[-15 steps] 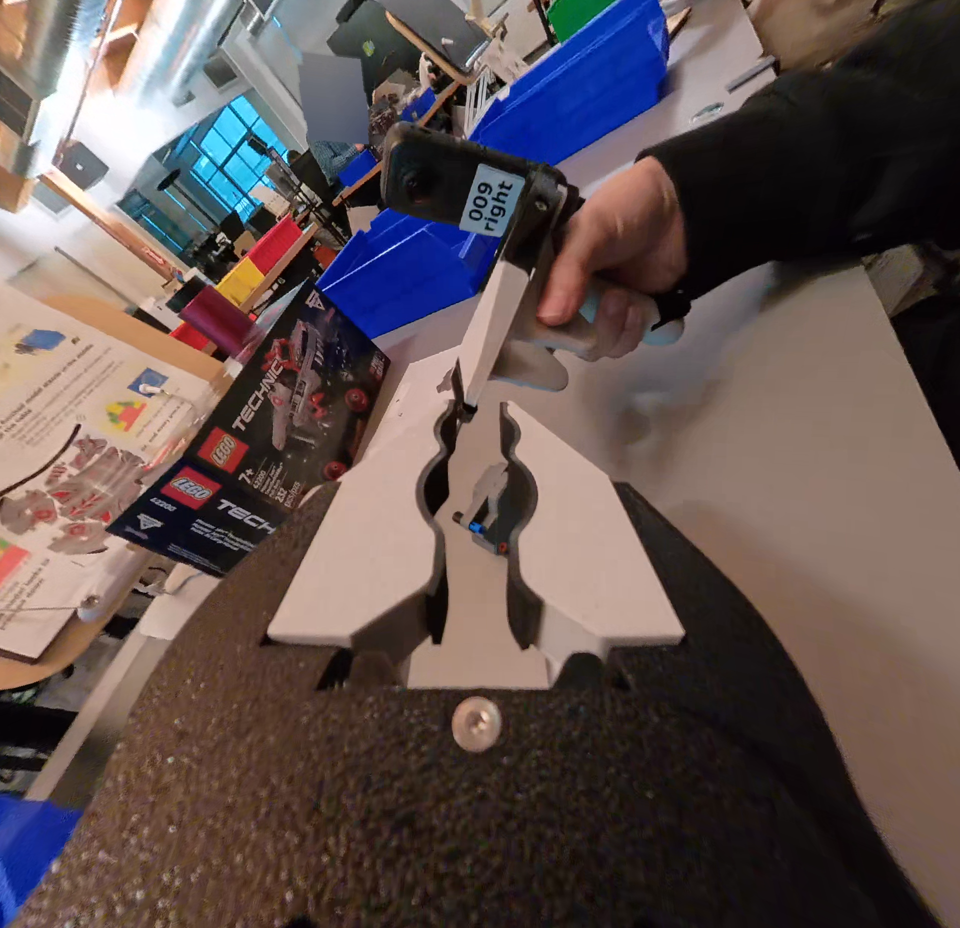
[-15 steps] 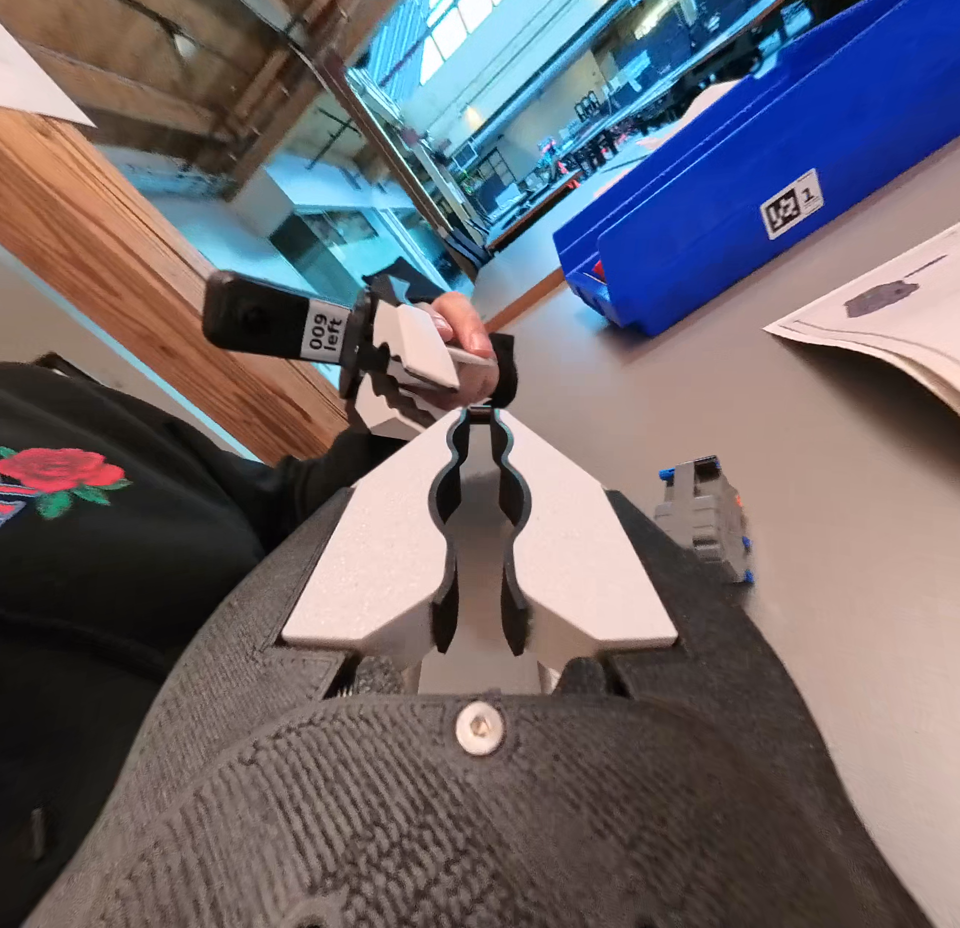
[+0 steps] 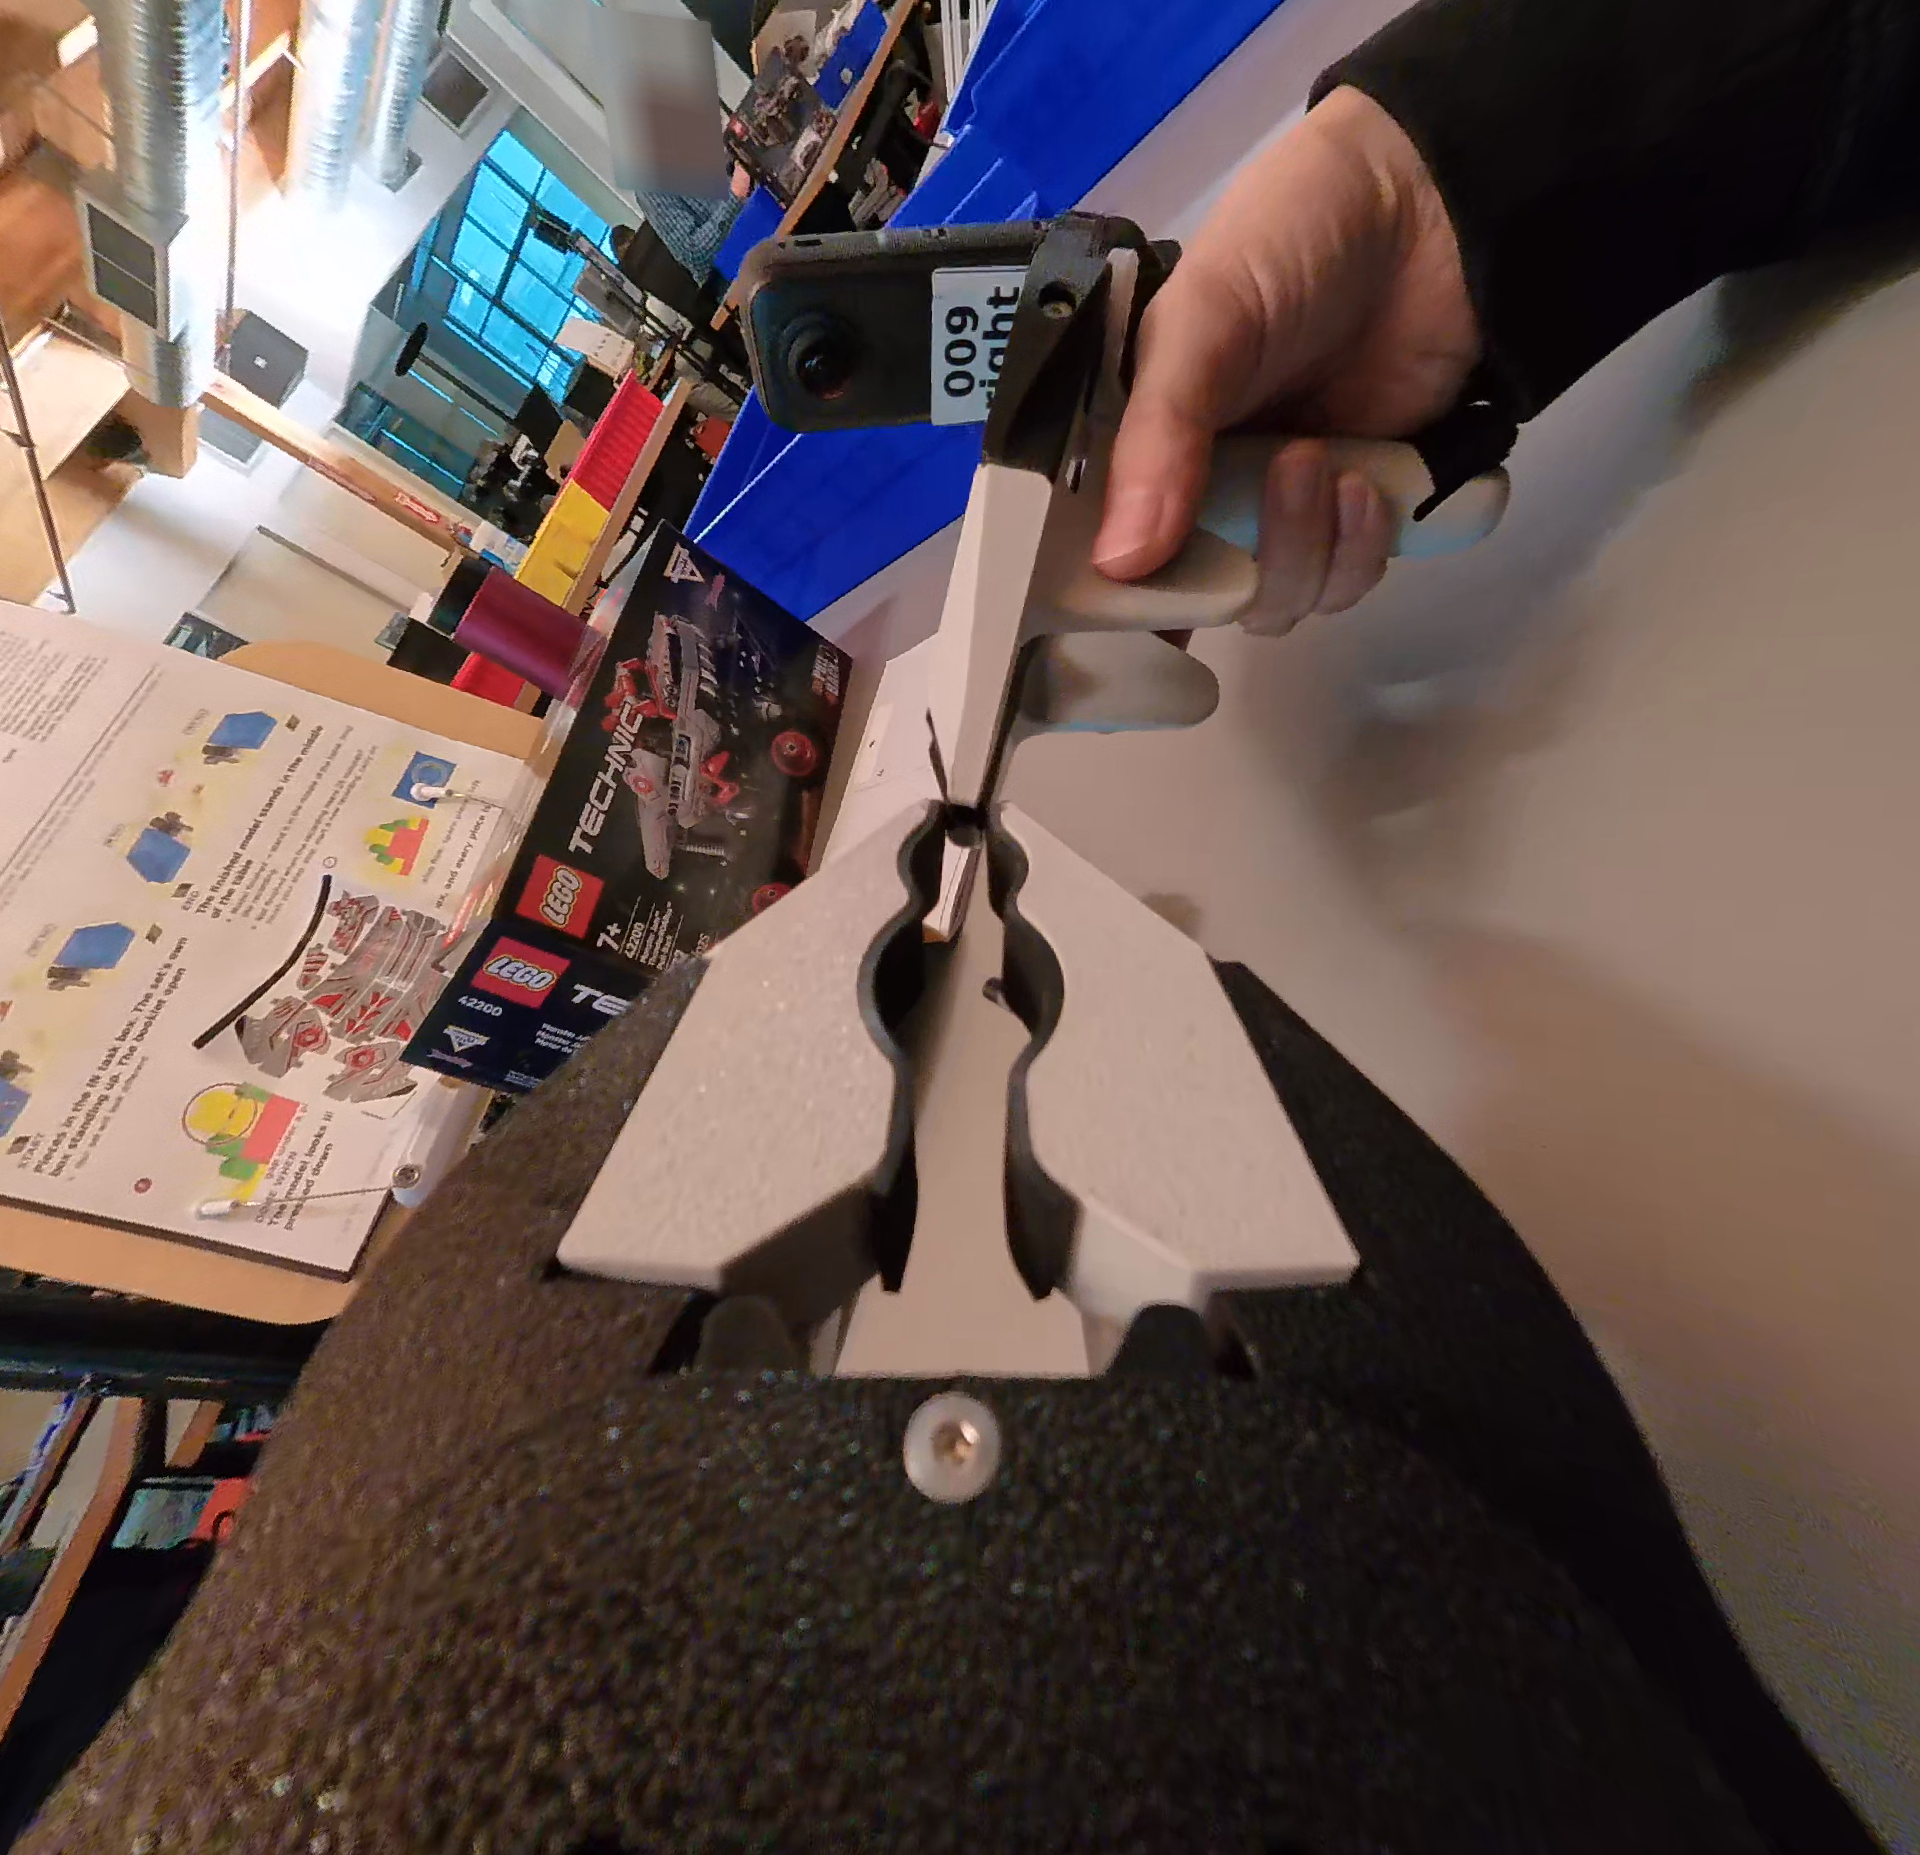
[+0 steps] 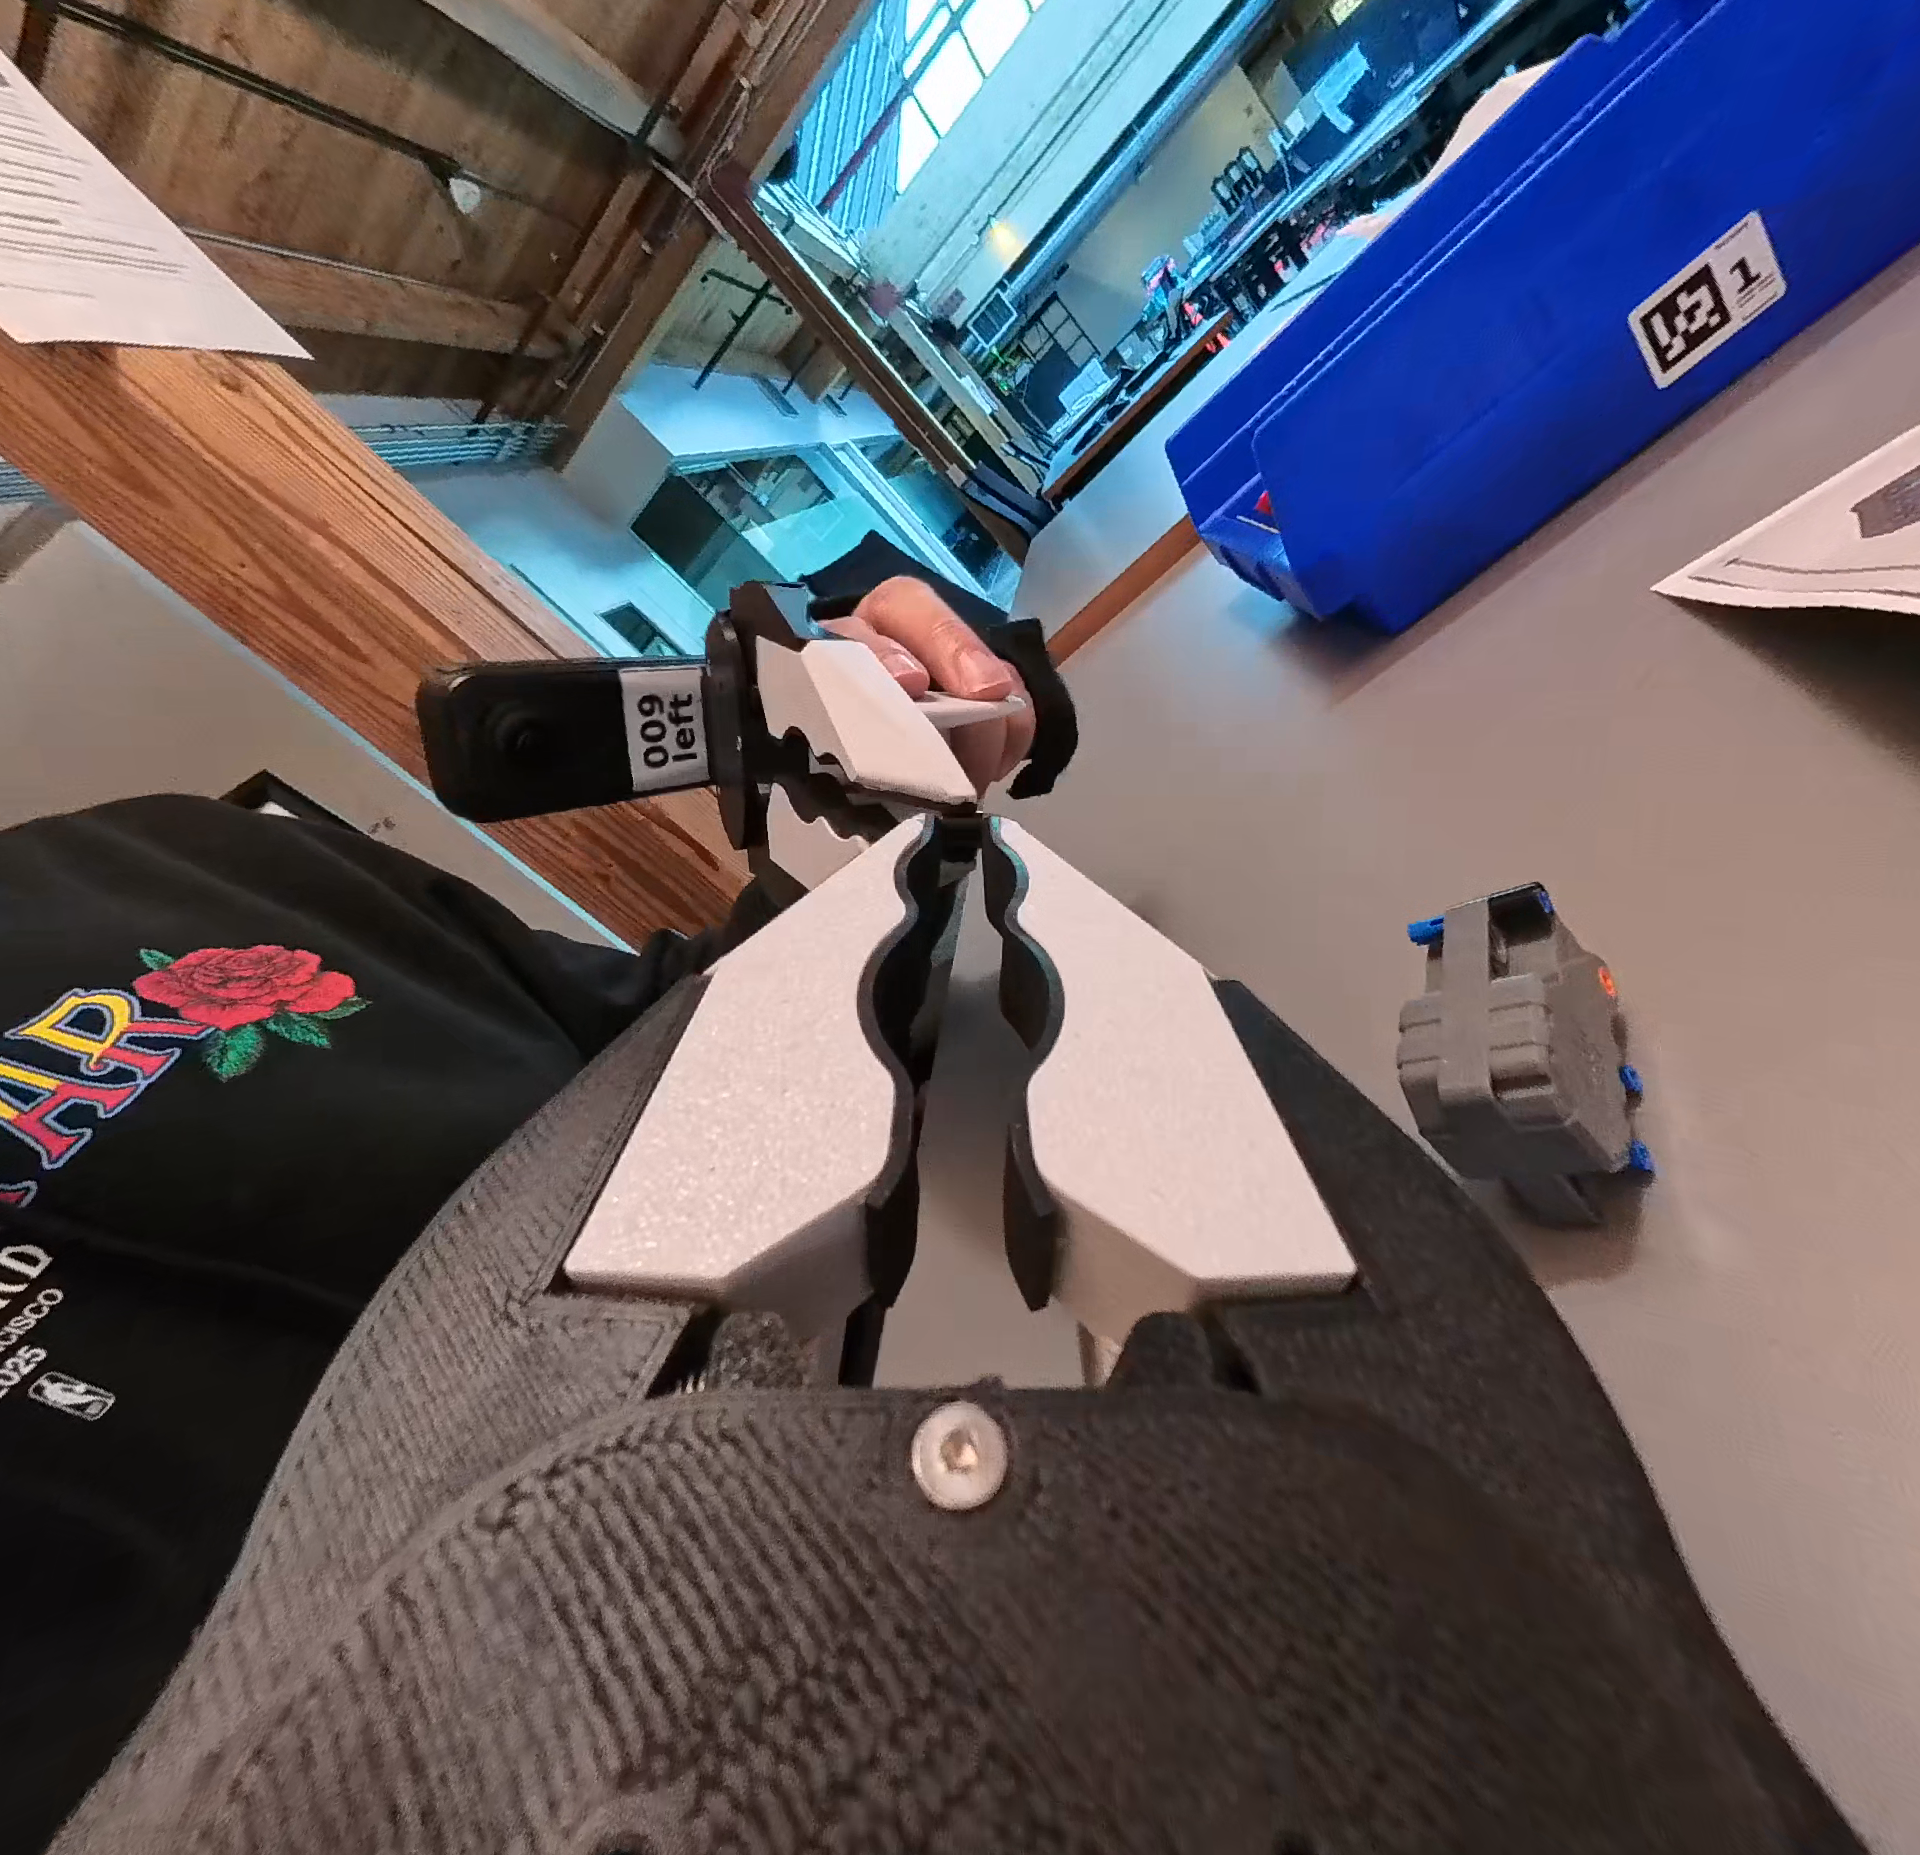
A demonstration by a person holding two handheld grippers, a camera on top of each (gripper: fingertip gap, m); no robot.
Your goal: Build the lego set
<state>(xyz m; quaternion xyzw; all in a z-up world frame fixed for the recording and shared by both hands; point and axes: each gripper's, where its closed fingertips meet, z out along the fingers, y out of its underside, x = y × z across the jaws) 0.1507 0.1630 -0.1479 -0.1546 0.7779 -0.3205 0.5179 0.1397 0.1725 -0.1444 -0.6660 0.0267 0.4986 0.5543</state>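
My left gripper (image 3: 961,818) and my right gripper (image 4: 961,823) meet tip to tip above the grey table (image 4: 1558,766). A small black lego piece (image 4: 951,855) sits between the tips of both; it also shows as a dark spot in the left wrist view (image 3: 962,819). Both pairs of fingers are closed to a narrow gap on it. The right gripper comes down from above in the left wrist view (image 3: 971,766), held by a hand (image 3: 1278,351). A grey lego assembly (image 4: 1517,1057) with blue pins lies on the table to the right, apart from both grippers.
A black lego box (image 3: 665,870) and an illustrated instruction sheet (image 3: 208,922) stand at the left. Blue bins line the far side (image 4: 1558,351) (image 3: 831,496). A printed paper (image 4: 1849,548) lies at the right edge. A person's black sweater (image 4: 208,1078) fills the left. Only a small space, under 4 cm, lies between the two pairs of fingers.
The left gripper's fingers have closed from open to a narrow gap. The two grippers have come together tip to tip. The grey assembly no longer shows between the left fingers.
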